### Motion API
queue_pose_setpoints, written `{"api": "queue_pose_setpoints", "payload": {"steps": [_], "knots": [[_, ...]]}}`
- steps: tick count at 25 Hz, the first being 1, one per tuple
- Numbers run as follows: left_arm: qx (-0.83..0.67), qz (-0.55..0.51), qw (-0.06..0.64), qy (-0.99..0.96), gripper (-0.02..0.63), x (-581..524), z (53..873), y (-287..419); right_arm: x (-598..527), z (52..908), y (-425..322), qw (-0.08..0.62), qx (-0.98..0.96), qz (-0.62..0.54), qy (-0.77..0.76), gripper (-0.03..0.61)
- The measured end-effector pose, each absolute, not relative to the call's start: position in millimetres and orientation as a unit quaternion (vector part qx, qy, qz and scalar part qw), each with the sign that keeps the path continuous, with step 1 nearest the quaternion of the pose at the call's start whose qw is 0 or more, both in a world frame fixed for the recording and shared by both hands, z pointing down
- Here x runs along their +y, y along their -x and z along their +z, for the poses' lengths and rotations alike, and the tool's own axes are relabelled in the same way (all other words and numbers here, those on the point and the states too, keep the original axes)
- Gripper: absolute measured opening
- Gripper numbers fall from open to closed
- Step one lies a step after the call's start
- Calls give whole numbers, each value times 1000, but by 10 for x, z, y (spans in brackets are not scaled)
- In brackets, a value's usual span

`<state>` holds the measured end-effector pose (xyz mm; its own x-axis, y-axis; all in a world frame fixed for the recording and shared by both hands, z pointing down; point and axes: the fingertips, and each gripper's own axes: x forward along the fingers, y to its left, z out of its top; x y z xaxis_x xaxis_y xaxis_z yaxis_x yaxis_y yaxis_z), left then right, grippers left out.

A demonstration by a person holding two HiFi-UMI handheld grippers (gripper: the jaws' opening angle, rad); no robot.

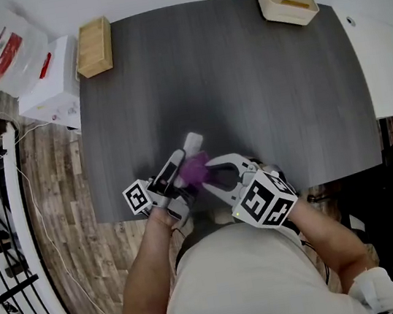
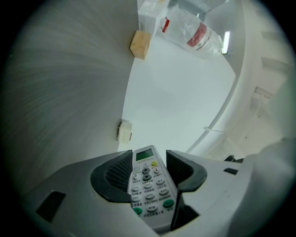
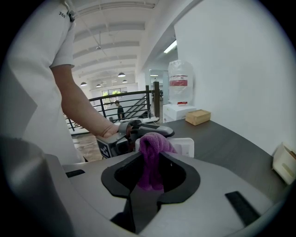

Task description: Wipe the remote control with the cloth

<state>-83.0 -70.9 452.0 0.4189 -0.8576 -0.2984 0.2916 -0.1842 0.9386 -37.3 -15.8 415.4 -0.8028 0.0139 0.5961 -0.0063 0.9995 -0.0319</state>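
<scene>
I have both of the task's things in hand, so the fetching is done and what is left is the wiping itself; how much of the casing has been rubbed already I cannot tell from here. My left gripper (image 2: 147,167) has its jaws partway closed on the remote control (image 2: 148,190), the pads pressing its two long edges, buttons facing the camera and the small display end poking out past the fingertips. The remote is lifted clear of the dark table (image 1: 260,91) near the table's front edge, close to my body. My right gripper (image 3: 151,172) is pinched tight on the purple cloth (image 3: 152,144), with a bunched wad standing up beyond the jaw tips. In the head view the two grippers meet nose to nose; the cloth covers the remote's middle, just beyond my left jaws, and only the remote's white far end shows past it. In the right gripper view the wad sits directly in front of the white casing, touching it or as near as I can judge. I reckon the stroke is just under way or about to start; the buttons, the display end and the back all remain to be gone over, and the part inside my left jaws needs a change of grip.
</scene>
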Motion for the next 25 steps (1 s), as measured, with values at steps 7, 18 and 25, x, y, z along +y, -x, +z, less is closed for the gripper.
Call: {"api": "queue_pose_setpoints", "payload": {"steps": [7, 18, 25], "knots": [[-290, -470, 578, -601, 209, -791, 4549, 943, -34, 4198, 399, 331, -943, 1, 38, 107], [-548, -32, 427, -718, 209, -812, 5100, 1305, -135, 4343, -17, 343, -938, 53, -10, 107], [-622, 177, 295, -703, 209, -959, 5401, 1547, -191, 4463, -309, 353, -931, 78, -54, 107]]}}
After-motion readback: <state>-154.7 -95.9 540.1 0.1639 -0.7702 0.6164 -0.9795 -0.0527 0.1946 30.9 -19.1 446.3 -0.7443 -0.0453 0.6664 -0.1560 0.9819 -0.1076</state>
